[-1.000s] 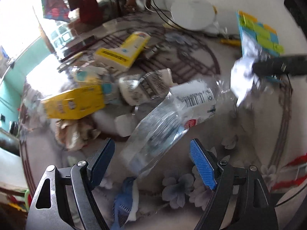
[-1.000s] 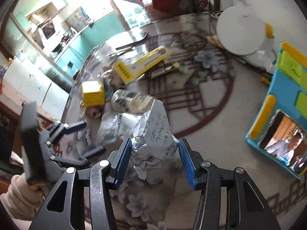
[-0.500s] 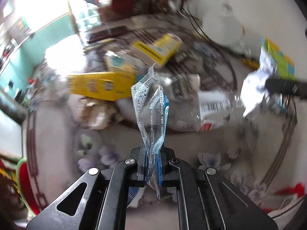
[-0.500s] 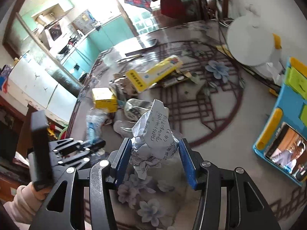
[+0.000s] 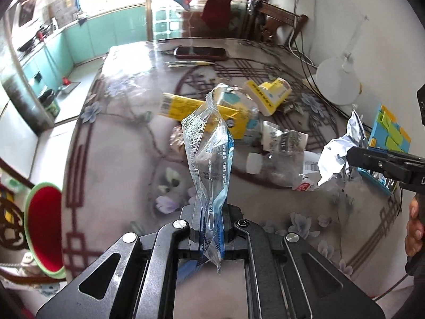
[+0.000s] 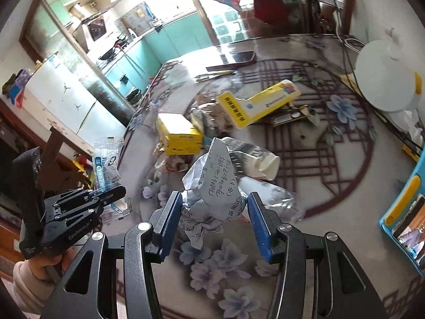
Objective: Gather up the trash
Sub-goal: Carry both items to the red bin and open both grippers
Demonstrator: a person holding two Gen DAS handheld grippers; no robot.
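Note:
My left gripper [image 5: 209, 235] is shut on a clear plastic wrapper [image 5: 209, 156] with blue print, held upright above the table's near left part; it also shows in the right wrist view [image 6: 106, 164]. My right gripper [image 6: 215, 220] is shut on a crumpled white paper ball [image 6: 212, 191] with handwriting, seen in the left wrist view [image 5: 337, 156] at the right. More trash lies mid-table: a yellow box [image 6: 179, 135], a yellow-white carton [image 6: 260, 103], a crushed paper cup [image 6: 255, 156] and a crushed clear bottle [image 5: 289, 167].
A red bin with a green rim [image 5: 43, 228] stands left of the table, below its edge. A white lamp base [image 6: 385, 77], a blue tablet stand [image 6: 406, 212], a phone [image 5: 200, 52] and pens lie on the flower-patterned table [image 5: 119, 146].
My left gripper closed on the clear wrapper, lifted it off the table and swung left, bringing the red bin into view. My right gripper kept holding the paper ball and rose slightly.

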